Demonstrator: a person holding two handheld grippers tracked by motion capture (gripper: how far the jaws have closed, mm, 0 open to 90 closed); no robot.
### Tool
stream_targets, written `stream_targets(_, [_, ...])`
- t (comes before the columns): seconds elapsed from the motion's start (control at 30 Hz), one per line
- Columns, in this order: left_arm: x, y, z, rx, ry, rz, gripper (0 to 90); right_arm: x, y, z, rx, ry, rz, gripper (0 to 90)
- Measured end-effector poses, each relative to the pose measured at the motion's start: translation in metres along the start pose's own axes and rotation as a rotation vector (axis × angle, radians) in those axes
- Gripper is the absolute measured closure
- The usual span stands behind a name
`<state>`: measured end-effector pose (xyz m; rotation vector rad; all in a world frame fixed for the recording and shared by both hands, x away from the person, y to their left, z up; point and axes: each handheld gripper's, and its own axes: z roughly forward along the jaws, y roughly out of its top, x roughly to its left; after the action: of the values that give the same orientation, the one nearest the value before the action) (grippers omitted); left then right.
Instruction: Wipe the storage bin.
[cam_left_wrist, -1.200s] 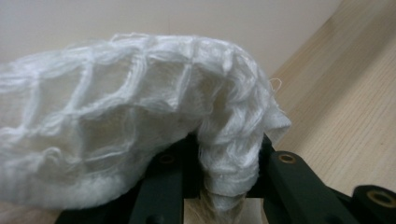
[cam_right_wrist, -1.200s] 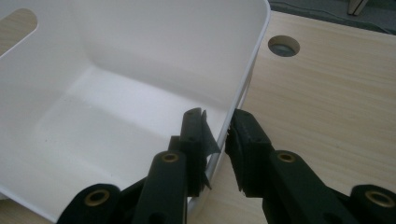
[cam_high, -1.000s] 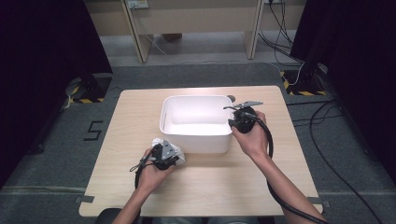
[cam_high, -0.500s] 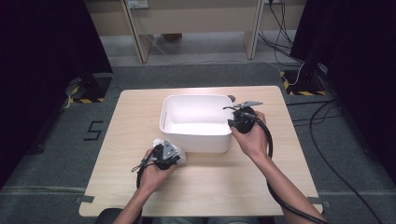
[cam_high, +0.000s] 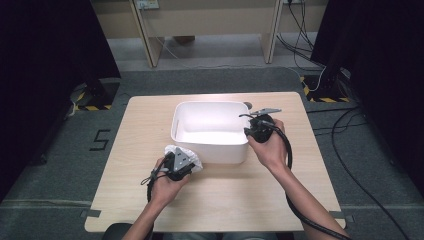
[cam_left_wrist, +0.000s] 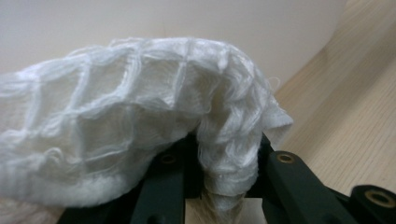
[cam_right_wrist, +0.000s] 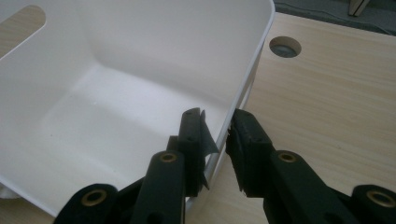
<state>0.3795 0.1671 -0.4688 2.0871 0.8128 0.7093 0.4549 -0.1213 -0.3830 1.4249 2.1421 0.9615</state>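
Scene: a person at a pale wooden worktop (cam_high: 130, 150) works a hand-held gripper in each hand, forearms entering from the near edge.
Left gripper: the left gripper (cam_high: 179, 164) sits toward the near-left part of the worktop, just beside the tub's near-left corner, its fingers (cam_left_wrist: 161, 186) clamped together on a fold of white mesh cloth (cam_left_wrist: 140, 121).
Cloth: the cloth (an open, waffle-like weave) bunches up over the left gripper's fingers and hangs to one side; seen from the high view it lies as a small white heap (cam_high: 176, 151) at the tub's near wall, whether touching it cannot be told.
Tub: a white plastic tub (cam_high: 210, 147) stands at the middle of the worktop, nearer the far edge, with nothing inside it.
Right gripper: the right gripper (cam_right_wrist: 217, 140) is at the tub's right wall, one finger (cam_right_wrist: 191, 140) inside and the other outside, pinching the rim (cam_right_wrist: 252, 60) between them.
Worktop detail: a round cable hole (cam_right_wrist: 285, 46) lies just beyond the tub's far-right corner.
Surroundings: grey floor, black cables, dark curtains either side.
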Motion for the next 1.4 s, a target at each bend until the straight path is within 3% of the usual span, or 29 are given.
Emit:
stream_targets(0.07, [0.001, 0.005, -0.003, -0.010, 0.003, 0.016, 74.7, 0.000, 0.000, 0.000, 0.000, 0.000, 0.000, 75.2])
stream_targets(0.13, [0.000, 0.008, -0.006, -0.015, 0.002, 0.001, 74.7, 0.000, 0.000, 0.000, -0.001, 0.000, 0.000, 75.3])
stream_targets(0.6, [-0.003, 0.037, -0.021, -0.059, 0.002, 0.025, 74.6, 0.000, 0.000, 0.000, -0.002, 0.001, -0.002, 75.4])
stream_targets(1.4, [-0.010, 0.023, -0.003, -0.006, -0.001, 0.047, 74.6, 0.000, 0.000, 0.001, -0.007, 0.001, -0.007, 75.4])
